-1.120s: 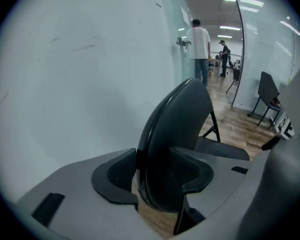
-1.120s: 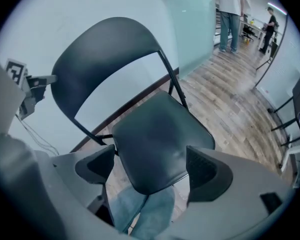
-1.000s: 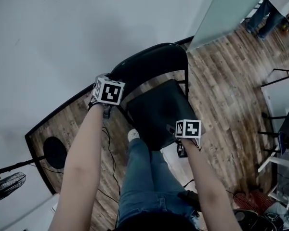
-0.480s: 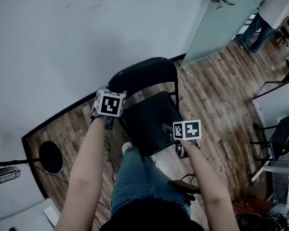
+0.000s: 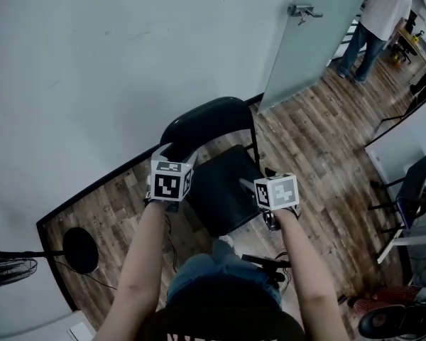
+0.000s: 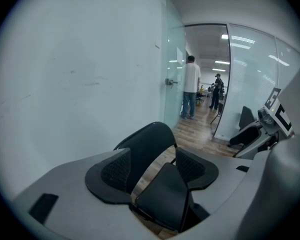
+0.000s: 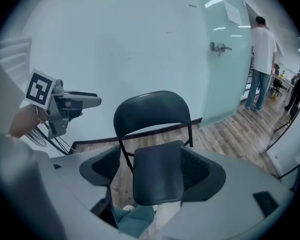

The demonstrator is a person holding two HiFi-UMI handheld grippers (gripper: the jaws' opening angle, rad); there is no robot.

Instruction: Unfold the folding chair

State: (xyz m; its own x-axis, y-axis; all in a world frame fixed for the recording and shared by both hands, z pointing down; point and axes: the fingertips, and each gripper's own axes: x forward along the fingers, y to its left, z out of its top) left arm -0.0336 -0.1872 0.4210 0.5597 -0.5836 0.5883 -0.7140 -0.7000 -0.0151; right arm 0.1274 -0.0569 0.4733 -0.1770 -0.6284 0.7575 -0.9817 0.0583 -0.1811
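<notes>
The black folding chair (image 5: 211, 123) stands opened by the white wall, its seat (image 5: 224, 190) lying flat; it also shows as the chair (image 6: 147, 144) and the chair (image 7: 150, 109) in the gripper views. My left gripper (image 5: 172, 153) hovers by the left side of the backrest, open, with only the distant chair seen between its pads. My right gripper (image 5: 250, 187) hangs over the seat's right front edge, open and empty. The seat (image 7: 157, 176) lies well beyond the right gripper (image 7: 150, 169), and the left gripper (image 6: 155, 169) touches nothing.
A frosted glass door (image 5: 319, 34) with a handle stands at the right of the wall. A person (image 5: 380, 13) stands beyond it. A fan (image 5: 7, 270) and a round black base (image 5: 80, 249) sit at the left. Another dark chair (image 5: 412, 187) is at the right. My legs (image 5: 199, 275) are before the seat.
Both grippers have lifted up and back from the chair; the left came off the backrest's side, the right off the seat's front corner. The seat now lies flatter.
</notes>
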